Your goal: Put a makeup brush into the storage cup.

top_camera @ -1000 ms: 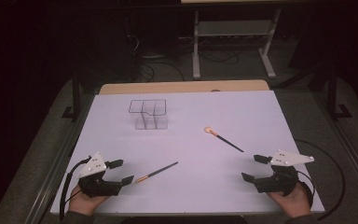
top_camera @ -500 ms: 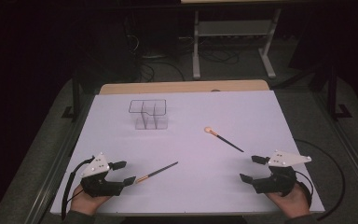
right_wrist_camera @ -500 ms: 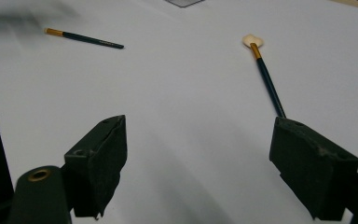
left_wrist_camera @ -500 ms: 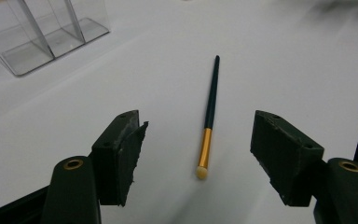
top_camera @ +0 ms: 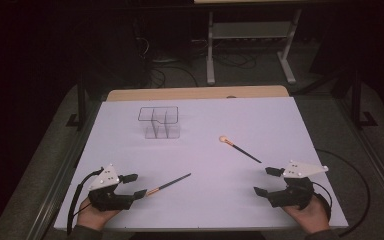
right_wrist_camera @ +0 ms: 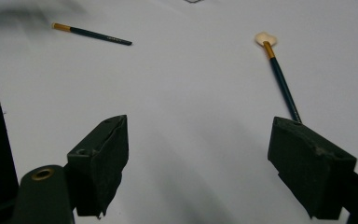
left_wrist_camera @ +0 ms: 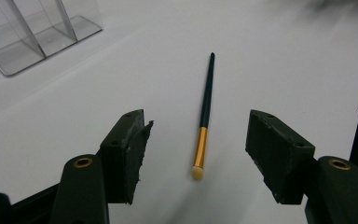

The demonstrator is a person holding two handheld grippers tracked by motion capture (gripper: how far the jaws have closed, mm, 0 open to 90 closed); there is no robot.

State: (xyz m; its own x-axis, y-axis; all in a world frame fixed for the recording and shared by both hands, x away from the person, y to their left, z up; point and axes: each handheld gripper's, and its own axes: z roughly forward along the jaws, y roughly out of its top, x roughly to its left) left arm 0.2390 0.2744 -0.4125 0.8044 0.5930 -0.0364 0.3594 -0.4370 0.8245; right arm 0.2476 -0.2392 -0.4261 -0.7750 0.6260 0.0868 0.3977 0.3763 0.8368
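A thin dark brush (top_camera: 169, 184) with a gold ferrule lies on the white table near its front left. Its pale tip (left_wrist_camera: 197, 172) lies between the pads of my left gripper (top_camera: 136, 185), untouched. That gripper (left_wrist_camera: 198, 142) is open and its jaws have just been closing. A second dark brush (top_camera: 239, 148) with a fluffy peach head lies right of centre. Its handle end (right_wrist_camera: 293, 112) stops just beyond one pad of my right gripper (right_wrist_camera: 200, 154). The right gripper (top_camera: 264, 181) stands open near the front right, holding nothing. The thin brush (right_wrist_camera: 91, 33) lies far off.
A clear acrylic organizer (top_camera: 160, 122) with several compartments stands at the back left of the white tabletop (top_camera: 260, 115); its near corner (left_wrist_camera: 37, 28) is beyond the left jaws. A cable (top_camera: 352, 170) loops off the table's right edge.
The left gripper's jaws have narrowed a little around the thin brush's tip. Both brushes and the organizer lie where they were.
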